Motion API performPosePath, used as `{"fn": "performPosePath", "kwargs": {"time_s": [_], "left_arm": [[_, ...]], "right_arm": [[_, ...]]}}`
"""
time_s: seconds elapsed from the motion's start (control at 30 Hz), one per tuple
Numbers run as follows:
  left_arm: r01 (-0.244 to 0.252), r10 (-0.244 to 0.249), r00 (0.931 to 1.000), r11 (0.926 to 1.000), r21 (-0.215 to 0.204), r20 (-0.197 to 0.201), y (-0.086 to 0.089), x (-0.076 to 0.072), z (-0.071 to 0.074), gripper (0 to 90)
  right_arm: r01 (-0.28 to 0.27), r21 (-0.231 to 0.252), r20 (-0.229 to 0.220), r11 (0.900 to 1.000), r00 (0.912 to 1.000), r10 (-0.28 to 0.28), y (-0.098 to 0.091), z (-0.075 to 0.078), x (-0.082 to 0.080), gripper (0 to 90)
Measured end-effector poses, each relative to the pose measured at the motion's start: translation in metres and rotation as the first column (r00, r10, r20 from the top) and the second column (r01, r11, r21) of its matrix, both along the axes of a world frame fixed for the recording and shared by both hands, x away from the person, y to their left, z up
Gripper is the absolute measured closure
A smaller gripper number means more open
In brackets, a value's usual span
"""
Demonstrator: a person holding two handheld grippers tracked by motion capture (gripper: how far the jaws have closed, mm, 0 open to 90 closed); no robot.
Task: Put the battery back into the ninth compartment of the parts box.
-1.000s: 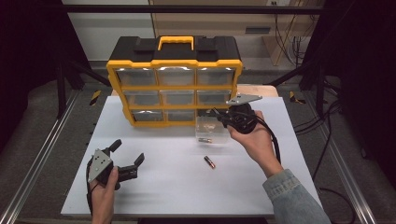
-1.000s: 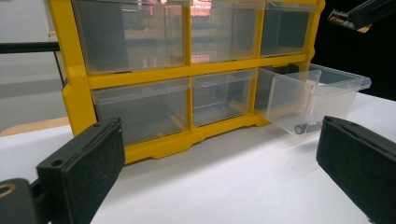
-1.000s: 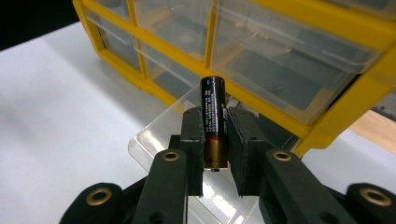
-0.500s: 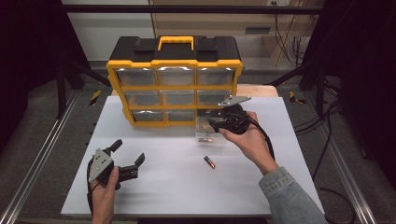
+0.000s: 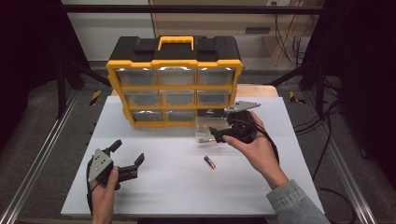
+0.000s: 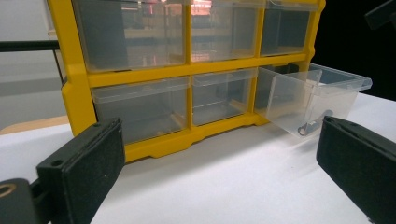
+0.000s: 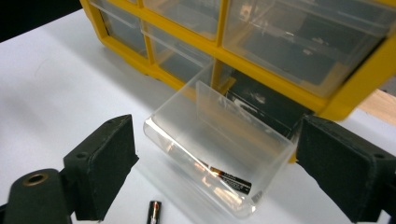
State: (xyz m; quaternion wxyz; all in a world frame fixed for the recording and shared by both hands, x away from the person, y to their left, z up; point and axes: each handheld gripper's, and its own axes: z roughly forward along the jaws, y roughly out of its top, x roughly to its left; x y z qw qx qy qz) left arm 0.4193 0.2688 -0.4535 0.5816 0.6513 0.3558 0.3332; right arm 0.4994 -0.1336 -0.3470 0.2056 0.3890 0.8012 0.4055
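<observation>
Drawers fill the big yellow-and-black organiser [image 5: 175, 84] at the far side of the white table [image 5: 154, 186], and its lower right one, a clear drawer [image 7: 219, 158], is pulled out onto the table. A second ago the right gripper [image 5: 223, 134] was clamped shut at that drawer; its jaws have just been opening and now stand wide with nothing between them, hovering just over the drawer's near rim. One battery [image 7: 229, 179] lies inside the drawer against its front wall, so I would judge that it has just been dropped in. A second battery [image 5: 209, 162] lies loose on the table, just near of the drawer and left of the right hand [image 5: 257, 149], and looks like the next pick. The left gripper [image 5: 127, 159] rests at the near left, well apart from it all, jaws wide and empty.
</observation>
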Motion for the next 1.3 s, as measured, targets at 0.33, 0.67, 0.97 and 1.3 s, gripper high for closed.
{"fn": "performPosePath", "kwargs": {"time_s": [0.33,0.67,0.97,1.3], "left_arm": [[-0.002,0.002,1.0,1.0,0.007,0.002,-0.001,0.0,0.0,1.1],[0.001,-0.001,1.0,0.9999,0.01,0.002,-0.002,-0.001,0.0,1.0],[0.003,-0.003,1.0,0.9999,-0.013,0.003,0.001,0.0,0.0,1.0],[0.02,-0.02,0.9998,0.9997,0.014,0.001,-0.007,0.0,-0.001,1.0]], "right_arm": [[0.032,0.018,-0.032,0.9993,0.999,-0.031,-0.013,-0.018,-0.021,9.6],[0.069,0.026,-0.09,0.9973,0.9937,-0.066,-0.021,-0.051,-0.039,9.5],[0.07,0.026,-0.127,0.9972,0.9896,-0.067,-0.015,-0.07,-0.05,10.4],[0.051,0.007,-0.166,0.9987,0.9848,-0.049,-0.005,-0.087,-0.054,16.7]]}}
